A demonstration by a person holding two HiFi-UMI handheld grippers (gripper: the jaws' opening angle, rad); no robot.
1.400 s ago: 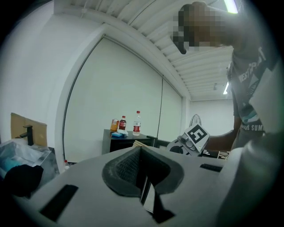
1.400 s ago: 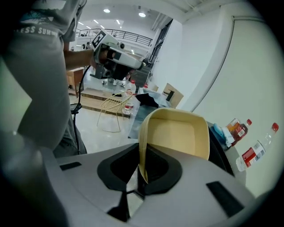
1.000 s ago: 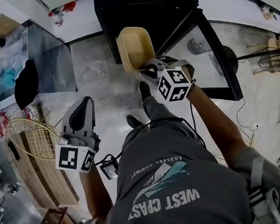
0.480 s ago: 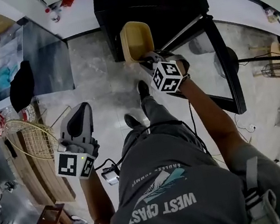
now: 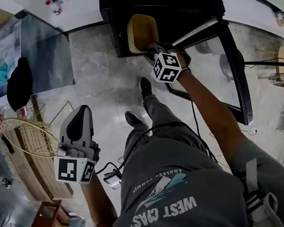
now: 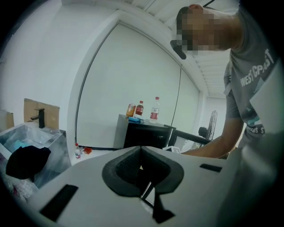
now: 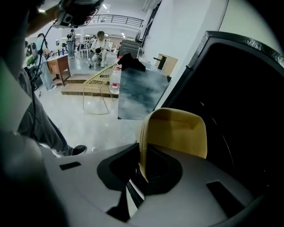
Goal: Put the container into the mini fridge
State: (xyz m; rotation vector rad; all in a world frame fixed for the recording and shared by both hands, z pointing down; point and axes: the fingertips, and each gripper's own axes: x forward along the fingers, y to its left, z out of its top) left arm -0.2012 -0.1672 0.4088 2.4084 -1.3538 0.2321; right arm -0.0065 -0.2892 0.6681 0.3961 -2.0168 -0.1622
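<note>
Head view first: the right gripper (image 5: 151,54) was stretched out low in front of the person, clamped on the near rim of the tan container (image 5: 142,32). The container sat right at the front edge of the black mini fridge (image 5: 165,0), its long side running away from the gripper toward the cabinet. The glass door (image 5: 229,67) hung open on the right. The left gripper (image 5: 79,114) was way back beside the person's left leg, well apart from the fridge, so the right hand was clearly the nearer one. In the left gripper view the left gripper (image 6: 141,153) had its jaws pressed together with nothing between them, and the fridge (image 6: 144,135) showed off in the distance with a few bottles (image 6: 141,108) on top. In the right gripper view the right gripper (image 7: 141,170) had its jaws pinched on one wall of the container (image 7: 175,131), which stood up out of the gripper on its edge with the open side facing right. The dark fridge opening (image 7: 242,115) filled everything just to the right of it. My guess is the whole move came down to pushing ahead and to the right to get into the cavity. I couldn't tell whether any part of it had crossed the threshold yet.
</note>
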